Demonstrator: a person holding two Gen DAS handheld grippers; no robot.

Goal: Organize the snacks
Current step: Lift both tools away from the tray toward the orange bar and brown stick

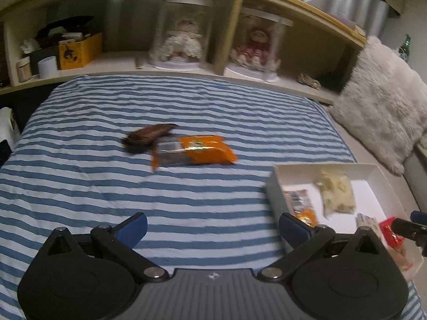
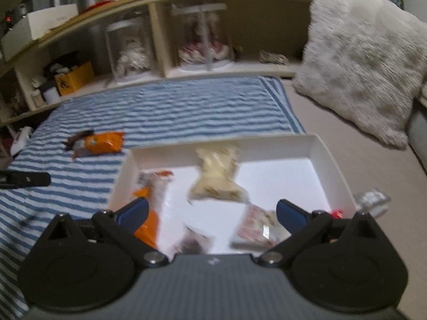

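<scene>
While we held both tools over the bed: the white box [image 2: 324, 157] was our landmark, lying at the right edge of the striped blanket [image 1: 133, 186].
Left gripper [image 1: 212, 226]: we saw its blue fingers spread wide with nothing between them, hovering above the blanket just left of the box.
Right gripper [image 2: 212, 213]: we saw it equally wide apart and empty, poised over the near end of the box.
Snacks outside the box: an orange packet [image 1: 202, 150] lay on the blanket, well left of and beyond the box; a brown wrapper [image 1: 152, 134] touched its far left end.
Snacks inside the box: a pale clear bag [image 2: 217, 176] lay toward the far wall; a small orange-and-clear packet [image 2: 152, 186] lay along the left wall; a pink-and-white packet [image 2: 256, 226] and a dark one [image 2: 193, 242] lay at the near end, both too blurred for us to read.
Beside the box: a small red-wrapped piece [image 1: 389, 233] showed at the near right corner; we could not tell whether it sat inside.
Beyond the box: a fluffy white cushion [image 2: 365, 53] leaned to the right, and a headboard shelf [image 1: 186, 69] stood behind the blanket.
</scene>
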